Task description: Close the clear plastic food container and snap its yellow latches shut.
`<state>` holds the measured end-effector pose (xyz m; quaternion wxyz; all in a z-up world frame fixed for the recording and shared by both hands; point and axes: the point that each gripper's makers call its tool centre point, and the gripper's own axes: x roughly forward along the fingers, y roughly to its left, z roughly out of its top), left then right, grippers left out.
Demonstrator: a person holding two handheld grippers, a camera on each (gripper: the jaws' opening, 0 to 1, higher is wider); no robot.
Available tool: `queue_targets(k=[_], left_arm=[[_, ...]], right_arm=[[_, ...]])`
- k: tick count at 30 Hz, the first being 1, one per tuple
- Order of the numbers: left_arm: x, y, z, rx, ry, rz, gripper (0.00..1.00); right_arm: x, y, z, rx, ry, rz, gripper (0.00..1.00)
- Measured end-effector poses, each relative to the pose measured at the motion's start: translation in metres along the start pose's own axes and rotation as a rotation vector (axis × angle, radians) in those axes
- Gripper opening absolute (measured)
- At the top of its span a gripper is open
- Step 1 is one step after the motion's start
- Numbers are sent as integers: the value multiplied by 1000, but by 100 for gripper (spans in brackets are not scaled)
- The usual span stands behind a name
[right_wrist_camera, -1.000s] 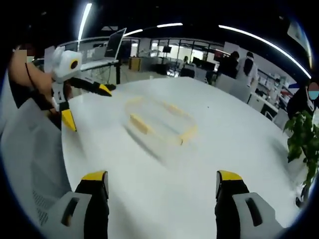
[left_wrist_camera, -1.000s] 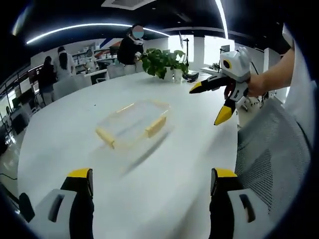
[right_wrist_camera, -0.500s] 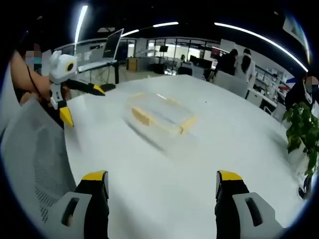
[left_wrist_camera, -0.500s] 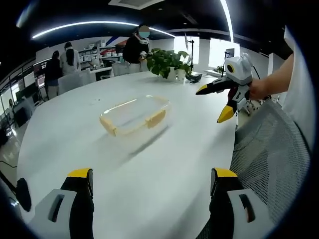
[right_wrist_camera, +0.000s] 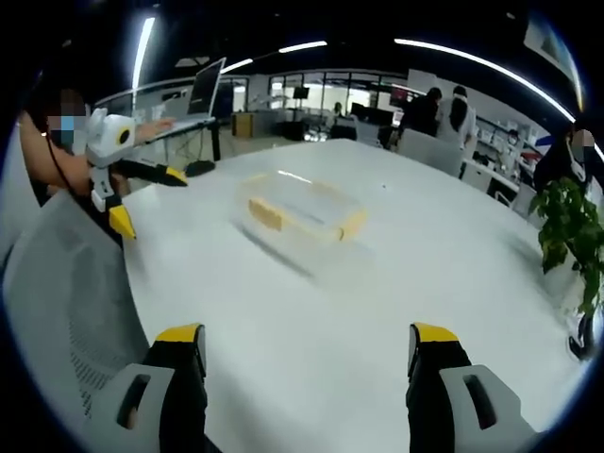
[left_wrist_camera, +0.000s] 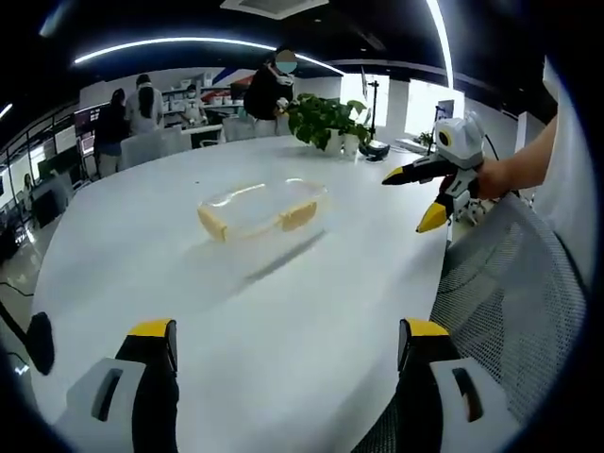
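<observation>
The clear rectangular plastic food container [left_wrist_camera: 262,207] with yellow latches [left_wrist_camera: 298,215] is sitting on the round white table [left_wrist_camera: 189,311], above and left of centre in the left gripper view and well apart from both tools. In the right gripper view the container [right_wrist_camera: 300,215] is lying above centre, with a yellow latch [right_wrist_camera: 265,213] on its near left side and another at its right end; whether the lid is pressed fully down cannot be told.

The left gripper [left_wrist_camera: 288,344] is hovering low over the near table edge, its two yellow-tipped black jaws standing wide apart at the bottom of its view and grasping nothing. The right gripper [left_wrist_camera: 423,195] is showing at the upper right of that view, held out by a bare forearm over a grey mesh chair back [left_wrist_camera: 510,302], its jaws spread and empty.

In the right gripper view, the right gripper [right_wrist_camera: 307,347] is likewise spread wide and touching nothing, while the left gripper [right_wrist_camera: 149,197] is floating at the upper left, jaws parted.
</observation>
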<state>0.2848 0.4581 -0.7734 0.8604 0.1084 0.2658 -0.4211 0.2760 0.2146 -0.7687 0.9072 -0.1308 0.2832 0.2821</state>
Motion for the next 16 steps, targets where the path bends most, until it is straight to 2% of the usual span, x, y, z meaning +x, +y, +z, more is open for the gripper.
queue_targets(k=[4,16], left_arm=[[-1,2,5,-7,-18,8,99],[0,0,1,-10,-9,3,99]], right_arm=[[0,-1,-1,11,-2,-3,89],[1,2,-3,8,4,5,89]])
